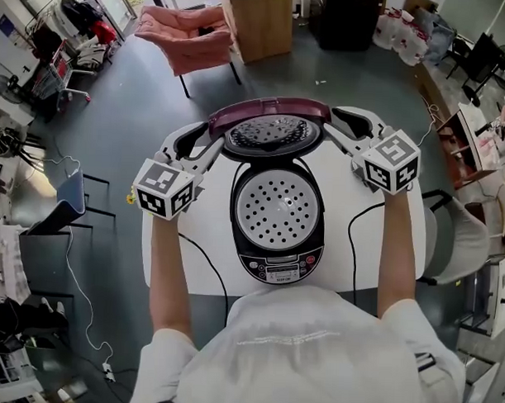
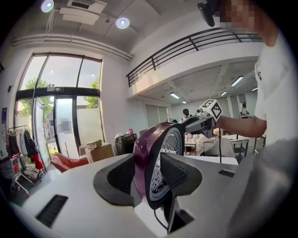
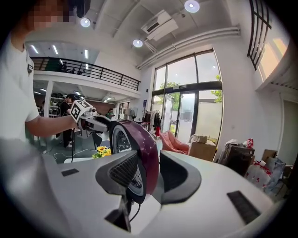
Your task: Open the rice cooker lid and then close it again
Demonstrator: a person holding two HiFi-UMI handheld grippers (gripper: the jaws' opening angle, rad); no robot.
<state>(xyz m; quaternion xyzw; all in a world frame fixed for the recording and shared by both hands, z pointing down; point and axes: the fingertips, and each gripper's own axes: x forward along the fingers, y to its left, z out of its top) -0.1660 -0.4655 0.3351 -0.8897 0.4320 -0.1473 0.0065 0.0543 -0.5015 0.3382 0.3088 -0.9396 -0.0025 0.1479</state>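
Observation:
The black rice cooker stands on a white table, its inner perforated plate exposed. Its purple lid stands upright at the far side. My left gripper straddles the lid's left edge and my right gripper its right edge. In the left gripper view the lid stands between the jaws of the left gripper. In the right gripper view the lid sits between the jaws of the right gripper, with a sliver of gap at the outer pad. Both look open around the lid.
The white table carries the cooker's cable on both sides. A pink chair and a cardboard box stand beyond the table. Yellow flowers lie by the table's left edge. A grey chair is at the right.

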